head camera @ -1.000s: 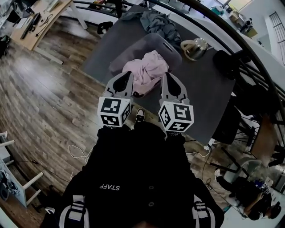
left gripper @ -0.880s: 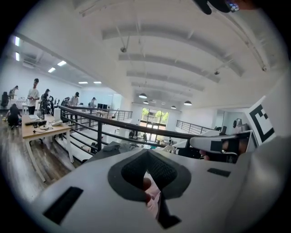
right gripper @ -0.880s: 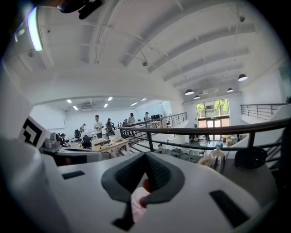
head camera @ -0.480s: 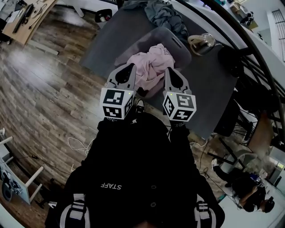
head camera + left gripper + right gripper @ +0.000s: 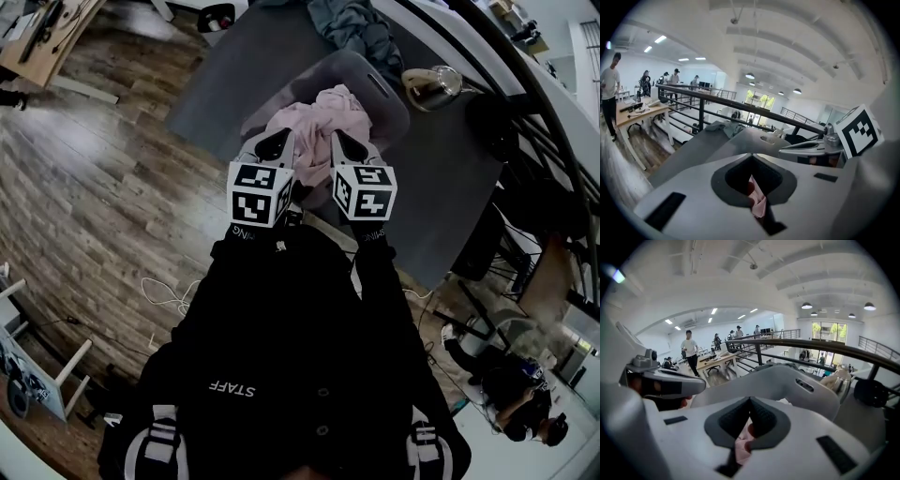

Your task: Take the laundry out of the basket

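Head view, left gripper (image 5: 276,142) and right gripper (image 5: 341,143) closed over pink laundry (image 5: 323,114) in basket (image 5: 382,92), kettle (image 5: 433,86) beside, grey clothes (image 5: 353,25) beyond

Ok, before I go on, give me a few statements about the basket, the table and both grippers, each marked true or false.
1. The pink garment lies in the grey basket. True.
2. The kettle stands inside the basket. False: it stands on the table beside the basket, to its right in the head view.
3. The left gripper and the right gripper both have their jaws wide apart. False: each gripper's jaws are together.
4. A grey garment lies on the table beyond the basket. True.
5. The basket sits on the wooden floor. False: it sits on the grey table.
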Demonstrator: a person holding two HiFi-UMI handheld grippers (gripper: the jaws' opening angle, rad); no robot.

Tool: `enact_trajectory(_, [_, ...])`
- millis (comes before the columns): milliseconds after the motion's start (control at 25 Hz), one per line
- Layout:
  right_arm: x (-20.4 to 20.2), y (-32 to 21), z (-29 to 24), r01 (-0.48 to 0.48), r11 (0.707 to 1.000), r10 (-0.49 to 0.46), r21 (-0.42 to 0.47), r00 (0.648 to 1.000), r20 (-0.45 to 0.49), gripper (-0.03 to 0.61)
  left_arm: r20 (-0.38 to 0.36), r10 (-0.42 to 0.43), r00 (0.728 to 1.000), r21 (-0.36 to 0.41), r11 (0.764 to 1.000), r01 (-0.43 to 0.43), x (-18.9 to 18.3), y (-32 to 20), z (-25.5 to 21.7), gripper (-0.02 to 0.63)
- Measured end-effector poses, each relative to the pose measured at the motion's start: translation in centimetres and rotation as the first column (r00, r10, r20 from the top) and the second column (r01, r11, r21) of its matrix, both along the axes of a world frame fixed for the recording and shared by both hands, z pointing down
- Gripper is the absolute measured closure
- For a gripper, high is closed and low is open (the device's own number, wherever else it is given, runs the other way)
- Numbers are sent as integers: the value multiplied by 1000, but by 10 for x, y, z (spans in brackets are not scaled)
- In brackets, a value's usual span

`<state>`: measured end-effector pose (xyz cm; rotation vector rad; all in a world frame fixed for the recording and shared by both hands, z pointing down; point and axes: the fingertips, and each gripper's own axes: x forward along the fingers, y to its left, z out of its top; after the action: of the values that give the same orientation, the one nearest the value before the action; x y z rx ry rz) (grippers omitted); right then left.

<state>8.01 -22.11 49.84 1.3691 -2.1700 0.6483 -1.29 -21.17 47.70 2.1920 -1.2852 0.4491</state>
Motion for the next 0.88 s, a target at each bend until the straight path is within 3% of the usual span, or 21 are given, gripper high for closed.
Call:
enact_trajectory(160, [-3,-19,12,11,999,-10,-42,1000,19,563,8,0,1000,-76,997,1,6,-10,22,615])
enact_trajectory(280, [-14,-30,24,107,990,-106,-89,994,15,563,15,-4,1000,-112,994,6,8,-21,34,615])
enact_trajectory(400, [-23,-35,41,237,961,-242,-141,970,-14,553,-4,-15,1000,-154,988,14,10,-30,44,615])
enact_trajectory(520, [-24,-41,59,321,927,-333,-193,942,-30,465,-14,-25,1000,-187,982,22,12,-38,57,615])
enact_trajectory(720, [-24,-49,78,406,881,-427,-245,904,-36,421,-20,-31,999,-230,973,25,20,-47,75,615])
enact_trajectory(880, [-22,-55,89,429,860,-456,-276,889,-42,413,-7,-53,999,-268,962,50,21,-52,88,615])
